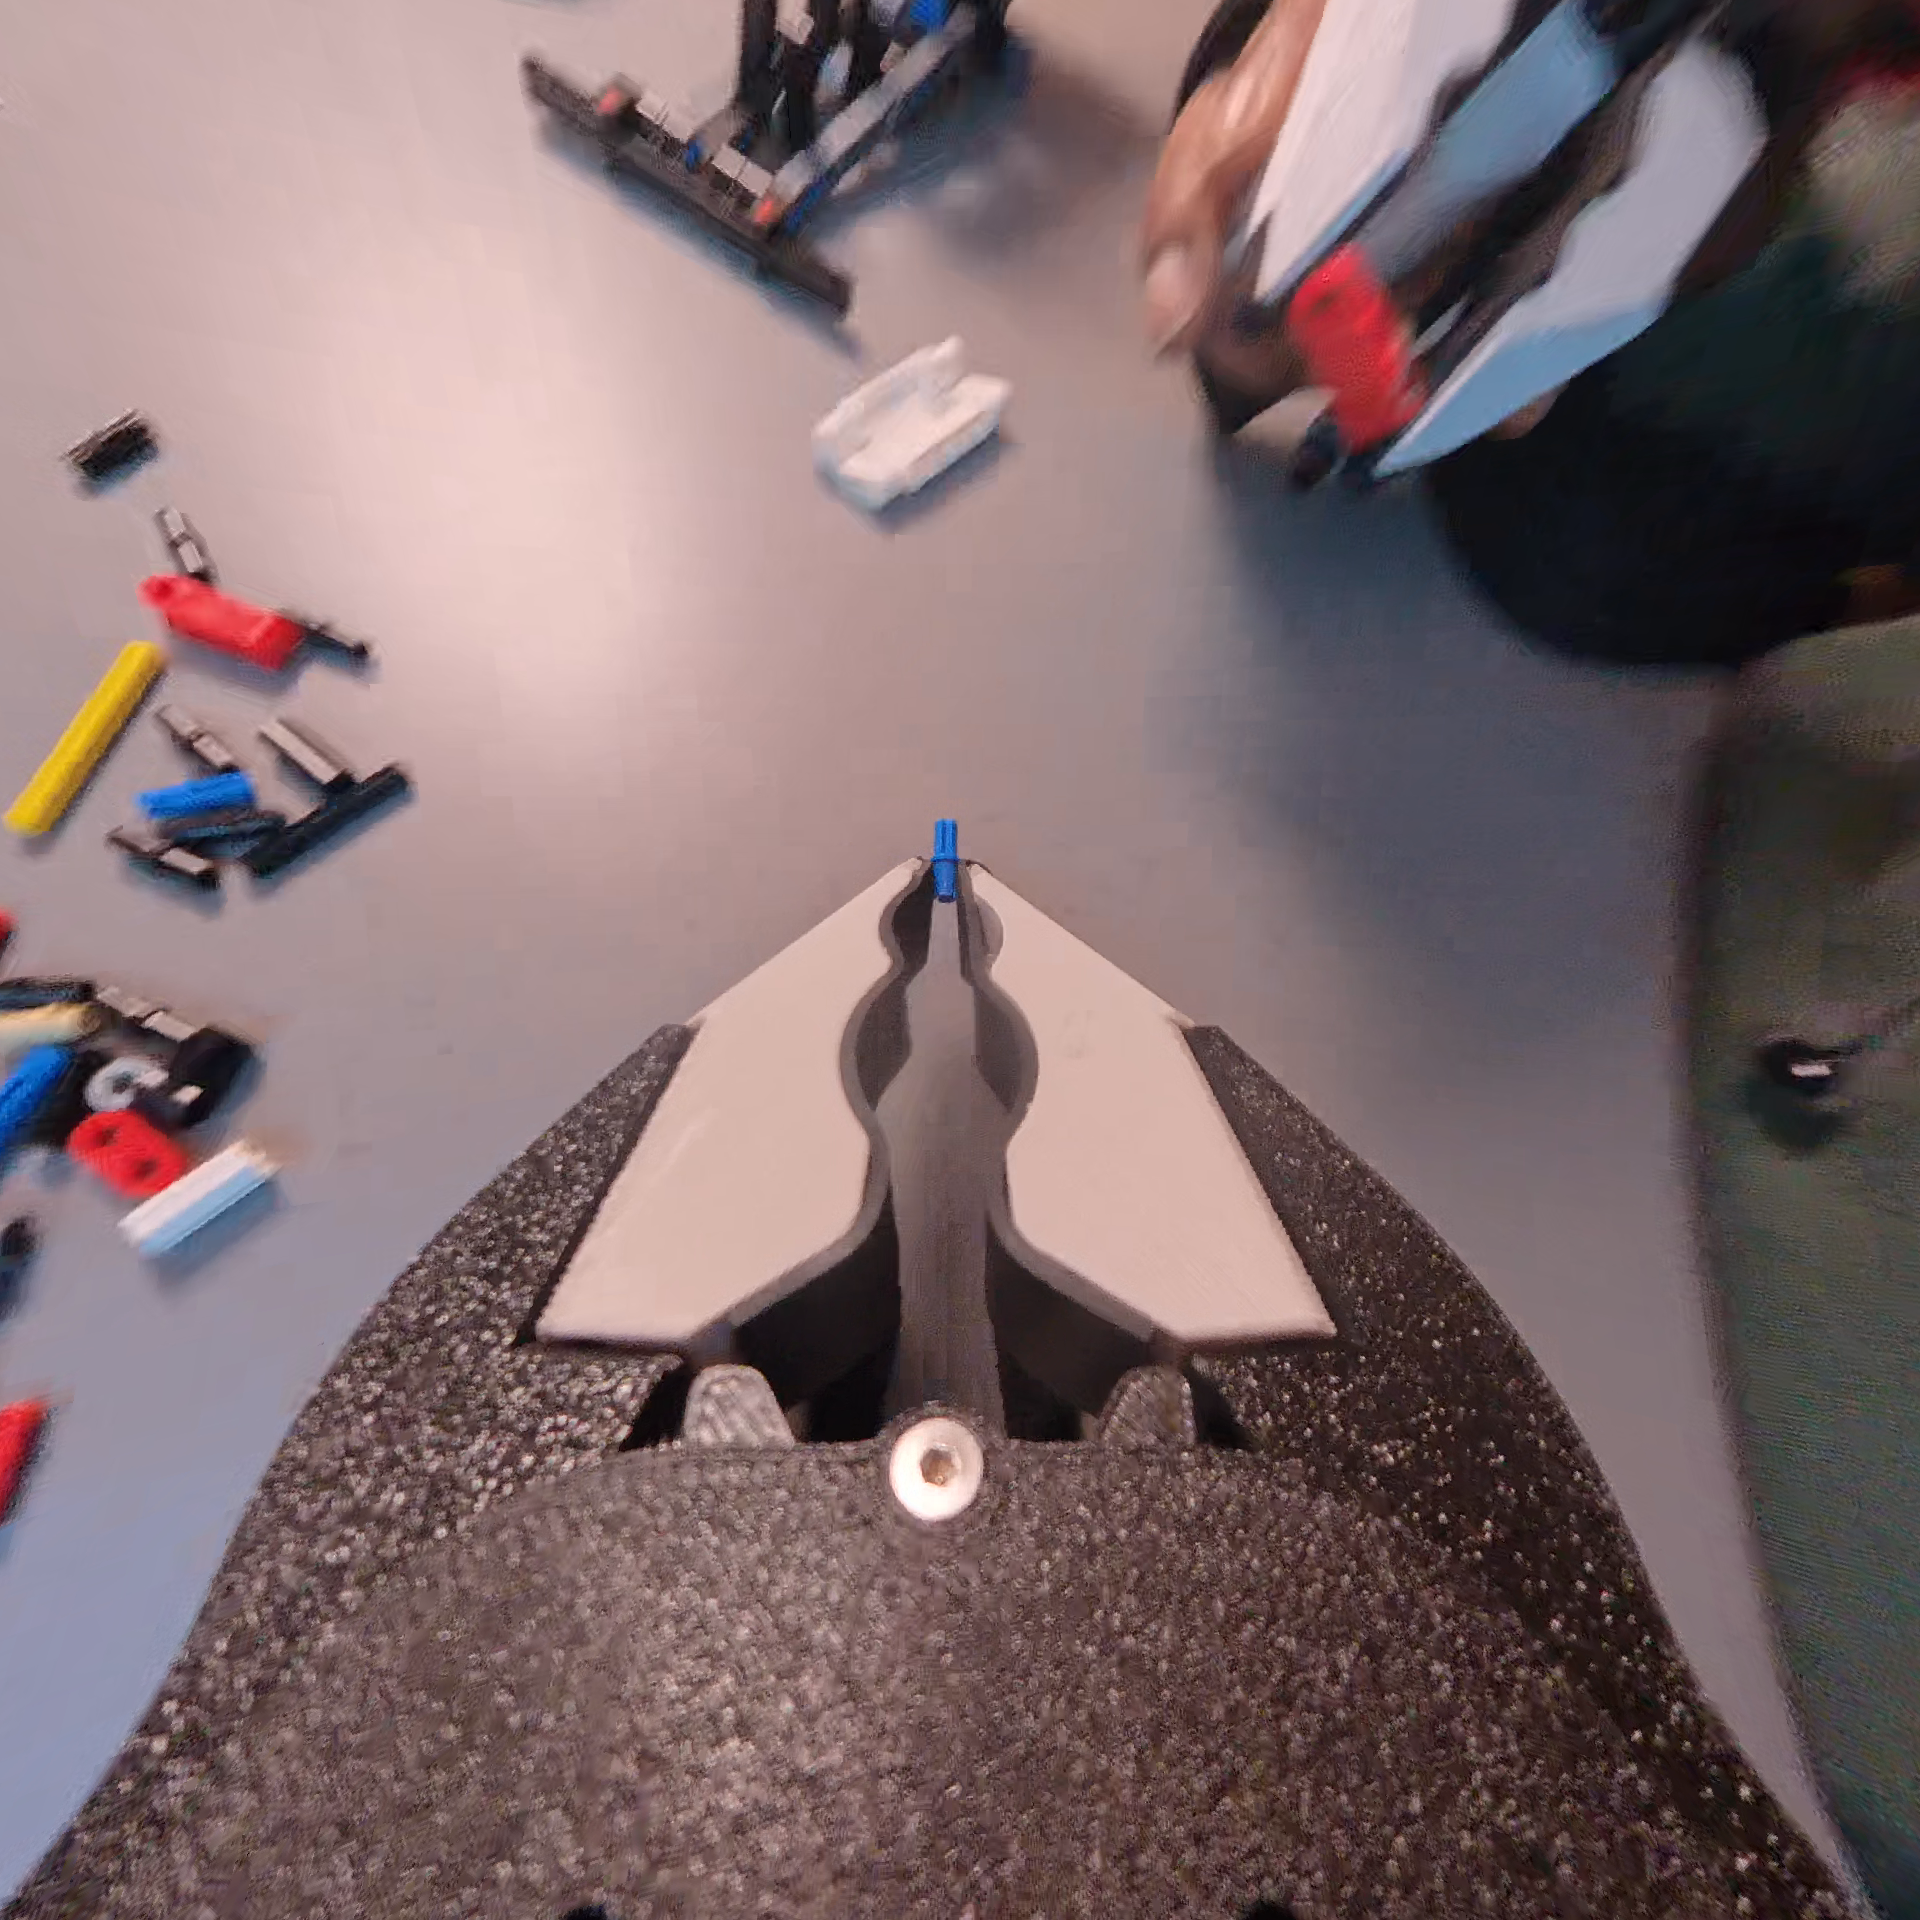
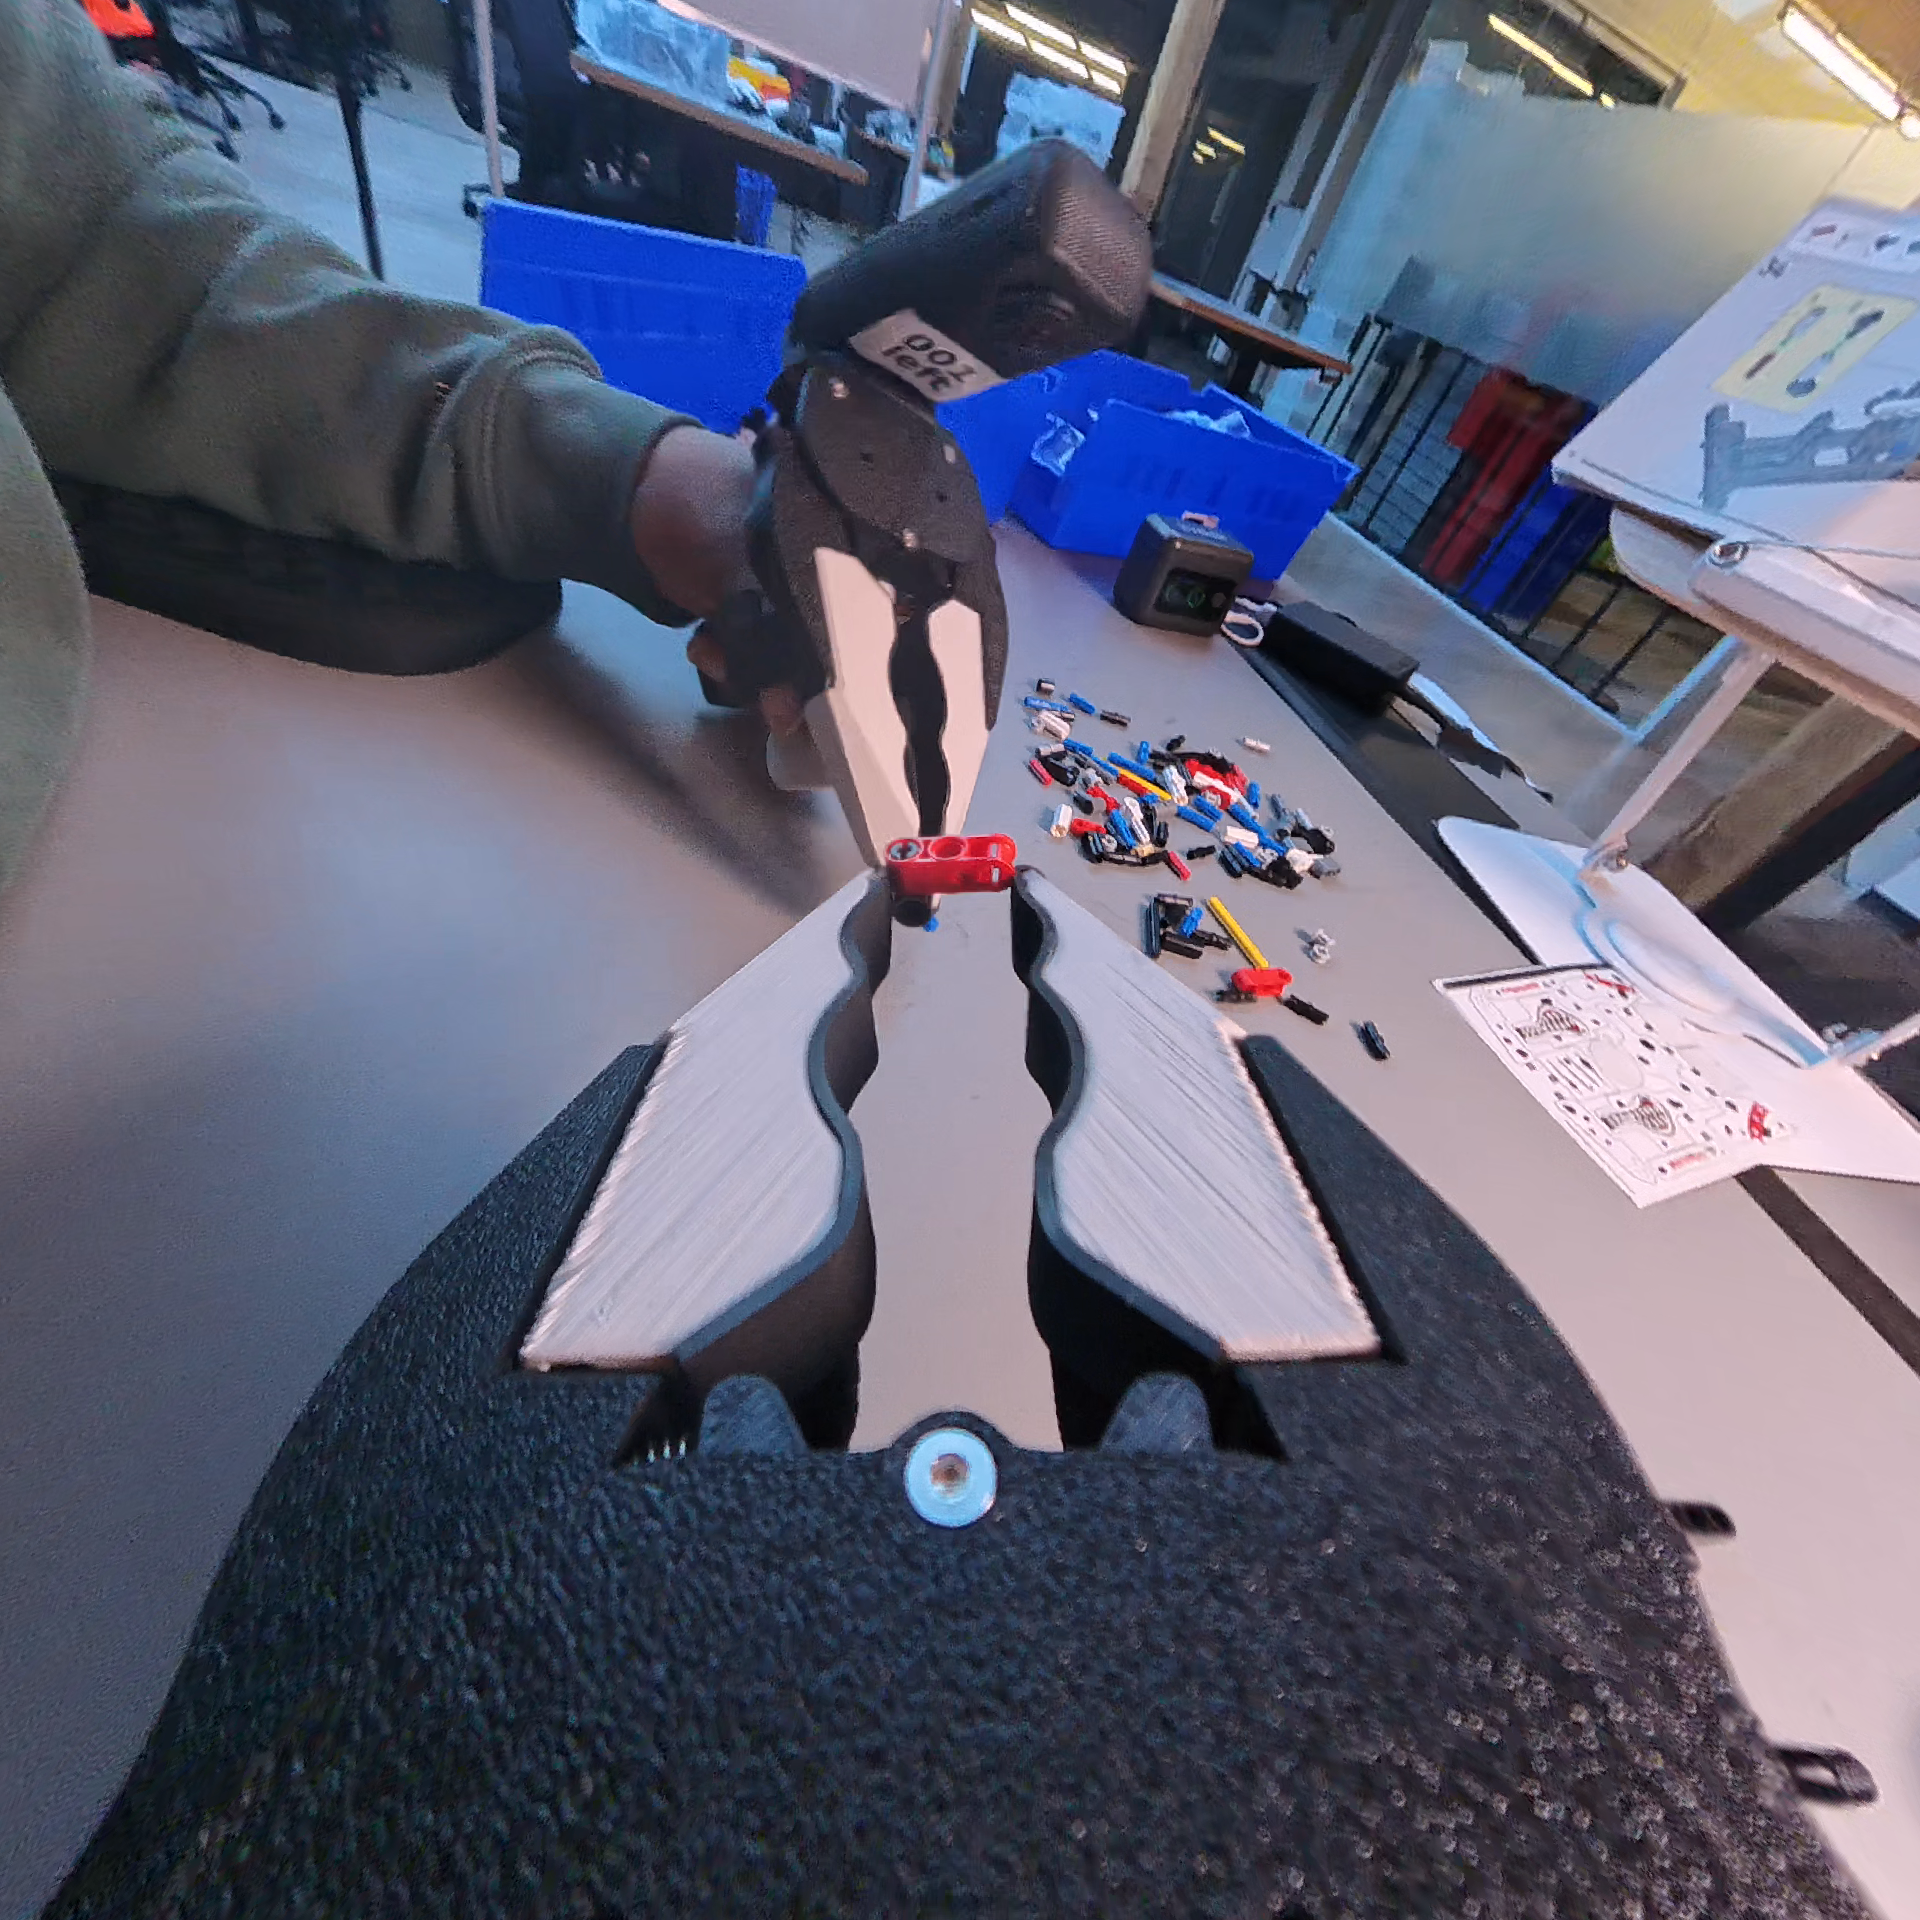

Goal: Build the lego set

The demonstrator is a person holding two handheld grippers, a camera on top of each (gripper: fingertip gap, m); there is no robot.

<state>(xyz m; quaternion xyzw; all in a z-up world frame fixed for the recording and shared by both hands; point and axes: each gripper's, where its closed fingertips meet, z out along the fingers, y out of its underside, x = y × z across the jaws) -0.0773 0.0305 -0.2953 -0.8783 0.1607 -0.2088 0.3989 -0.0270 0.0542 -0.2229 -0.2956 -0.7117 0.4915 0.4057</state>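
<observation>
The left claw [image 1: 943, 868] is pinched together on a small blue pin [image 1: 944, 858], which sticks out past its tips above the grey surface [image 1: 623, 499]. The right claw [image 2: 951, 878] is clamped on a red connector [image 2: 951, 863] held crosswise between its tips, with a dark pin end and a speck of blue showing just under it. In the right wrist view the left claw comes down from above, its tips right at the red connector; whether they touch cannot be told.

In the left wrist view the right claw appears blurred at the upper right, with the red piece in it and a hand [image 1: 1195, 208] around its body. A partly built black and blue lego frame [image 1: 769, 135] lies on the surface at the top, and a white curved piece [image 1: 912, 421] lies near it, between the frame and the two claws. Loose parts lie scattered at the left: a yellow axle [image 1: 83, 738], a red piece with a black pin [image 1: 223, 618], blue and black pins, a white-and-pale-blue beam [image 1: 197, 1195].

The right wrist view shows the main heap of loose parts [image 2: 1174, 800] beyond the claws, a sticker sheet [image 2: 1621, 1081] at the right, an open instruction booklet [image 2: 1766, 384] propped on a stand, a small black camera [image 2: 1184, 571] and blue bins [image 2: 1174, 468] farther back. A green sleeve [image 2: 312, 416] rests across the surface at the left.
</observation>
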